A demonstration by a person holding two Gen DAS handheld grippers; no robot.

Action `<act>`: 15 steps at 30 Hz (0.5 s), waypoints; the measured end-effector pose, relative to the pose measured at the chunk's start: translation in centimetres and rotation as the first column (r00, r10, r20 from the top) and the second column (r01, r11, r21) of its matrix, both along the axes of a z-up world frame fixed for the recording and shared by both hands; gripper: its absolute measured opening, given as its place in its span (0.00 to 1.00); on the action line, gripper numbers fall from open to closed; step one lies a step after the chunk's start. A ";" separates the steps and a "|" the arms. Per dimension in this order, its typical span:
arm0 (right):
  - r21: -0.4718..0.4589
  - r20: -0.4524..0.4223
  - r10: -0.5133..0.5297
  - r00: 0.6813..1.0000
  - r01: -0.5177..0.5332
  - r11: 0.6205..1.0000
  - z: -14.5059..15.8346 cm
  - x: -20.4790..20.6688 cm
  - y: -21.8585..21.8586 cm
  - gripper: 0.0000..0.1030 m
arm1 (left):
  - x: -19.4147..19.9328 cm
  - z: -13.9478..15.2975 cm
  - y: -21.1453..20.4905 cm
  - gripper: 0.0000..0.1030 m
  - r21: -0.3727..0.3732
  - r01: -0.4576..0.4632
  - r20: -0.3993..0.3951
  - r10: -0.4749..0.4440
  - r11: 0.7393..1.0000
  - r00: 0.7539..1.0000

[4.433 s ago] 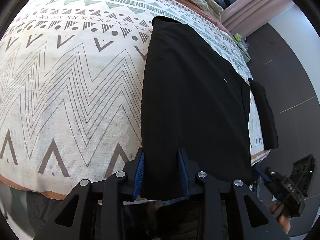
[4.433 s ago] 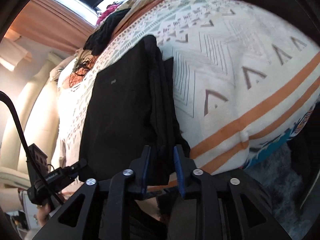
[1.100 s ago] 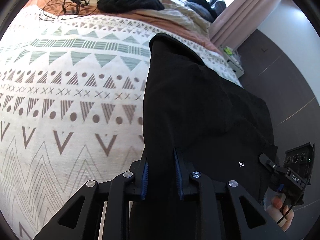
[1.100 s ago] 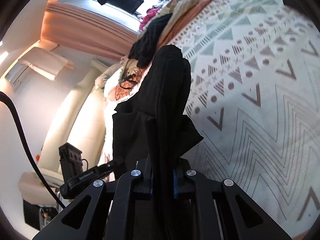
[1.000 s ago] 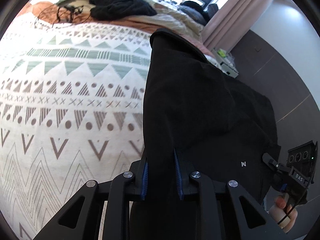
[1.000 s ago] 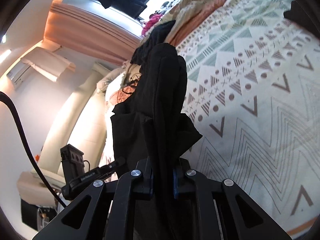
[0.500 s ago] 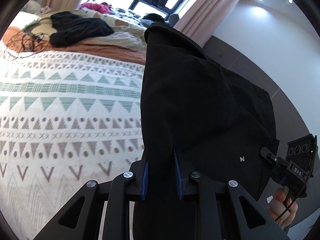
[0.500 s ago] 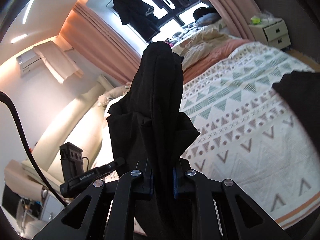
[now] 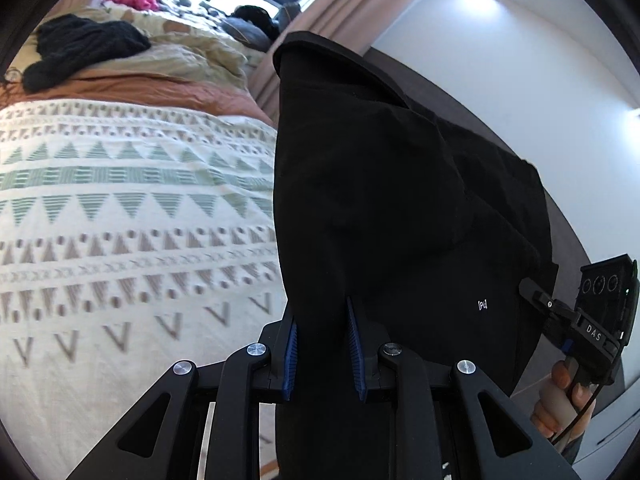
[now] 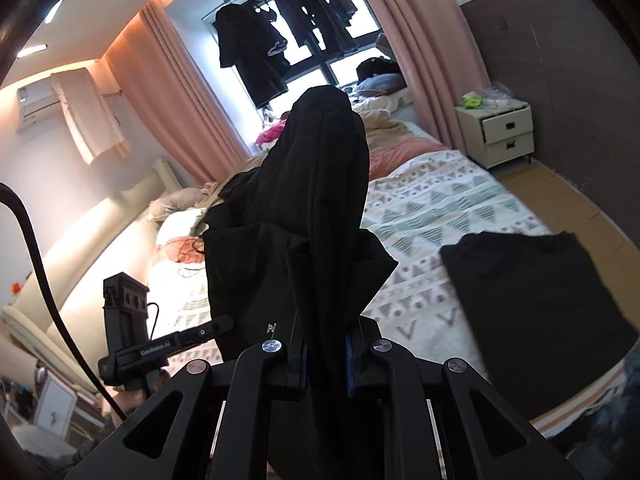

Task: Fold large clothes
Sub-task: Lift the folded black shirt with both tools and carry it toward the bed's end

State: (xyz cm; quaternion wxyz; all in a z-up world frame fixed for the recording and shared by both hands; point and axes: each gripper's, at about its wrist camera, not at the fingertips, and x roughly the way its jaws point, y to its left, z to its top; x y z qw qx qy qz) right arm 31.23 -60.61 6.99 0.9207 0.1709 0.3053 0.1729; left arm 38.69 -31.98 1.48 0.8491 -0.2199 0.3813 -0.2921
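Note:
A large black garment (image 9: 392,208) with a small white logo hangs in the air above the bed, held up between both grippers. My left gripper (image 9: 322,312) is shut on one edge of the black garment, the cloth filling the gap between its blue pads. In the right wrist view the black garment (image 10: 316,200) rises as a tall bunched fold, and my right gripper (image 10: 325,334) is shut on it too. Each view shows the other gripper at its edge, the right one (image 9: 592,320) in a hand, the left one (image 10: 132,332) low at the left.
The bed's patterned white cover (image 9: 120,208) lies below. A folded black cloth (image 10: 532,296) rests on the cover near the foot. A black heap (image 9: 80,48) and rumpled bedding lie by the window. A white nightstand (image 10: 500,132) stands by the dark wall. Clothes hang at the window (image 10: 280,40).
Both grippers have risen and tipped up, lifting the black garment off the bed. The views now take in the window, curtains and walls instead of mostly the cover.

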 end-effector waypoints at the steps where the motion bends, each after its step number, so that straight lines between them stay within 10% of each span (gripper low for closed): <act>1: -0.013 -0.001 -0.007 1.000 0.007 1.000 0.3 -0.1 -0.6 0.14 | 0.2 0.1 -1.1 0.23 0.002 0.010 0.000 -0.010 1.000 1.000; 15: -0.175 -0.029 -0.122 0.992 0.115 0.978 2.2 2.2 -10.9 0.14 | 3.6 -2.1 -13.0 0.23 -0.025 0.123 -0.045 -0.124 0.992 0.991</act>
